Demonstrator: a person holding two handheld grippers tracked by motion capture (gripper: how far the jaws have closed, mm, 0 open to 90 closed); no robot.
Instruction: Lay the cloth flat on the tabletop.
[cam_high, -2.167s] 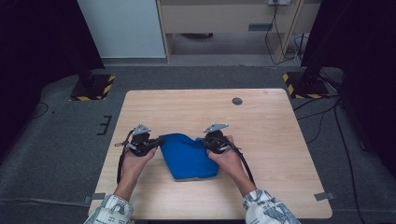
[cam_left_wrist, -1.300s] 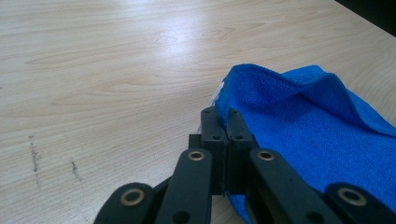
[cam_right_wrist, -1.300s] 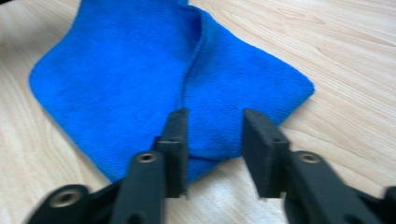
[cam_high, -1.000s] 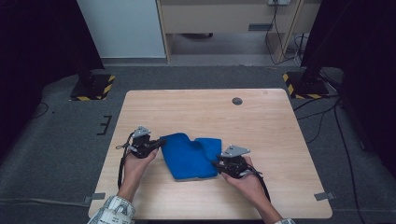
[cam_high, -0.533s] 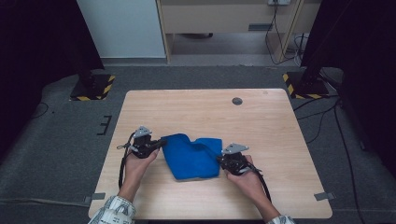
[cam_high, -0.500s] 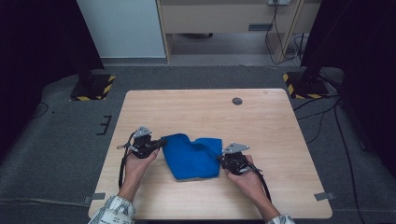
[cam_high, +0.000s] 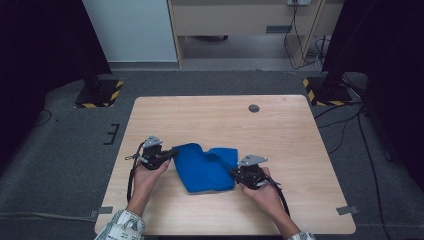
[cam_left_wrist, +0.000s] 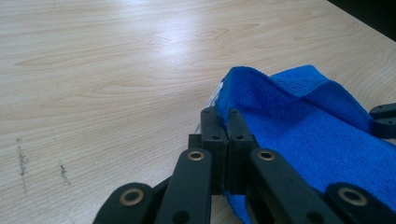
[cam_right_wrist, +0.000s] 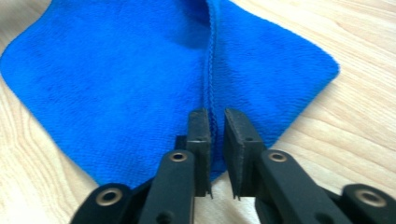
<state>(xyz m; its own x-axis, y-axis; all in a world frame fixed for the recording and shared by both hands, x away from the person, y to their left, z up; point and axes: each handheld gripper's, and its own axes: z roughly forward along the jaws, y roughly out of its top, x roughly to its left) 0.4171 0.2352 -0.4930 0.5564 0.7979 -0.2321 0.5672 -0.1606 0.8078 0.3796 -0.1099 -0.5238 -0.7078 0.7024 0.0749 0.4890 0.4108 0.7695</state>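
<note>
Your blue cloth (cam_high: 207, 167) lies folded and rumpled near the table's (cam_high: 300, 130) near edge, midway along it. Your left gripper (cam_high: 172, 154) pinches its left corner. Your right gripper (cam_high: 234, 173), jaws just eased apart, straddles the hem. Bare wood lies beyond.

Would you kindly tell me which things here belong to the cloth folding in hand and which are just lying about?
In the job:
- blue cloth
- left claw, shut on the cloth's edge
- right claw, jaws slightly apart at the cloth's hem, just been opening

Lying about:
- round dark grommet in the table
- floor cables
</note>
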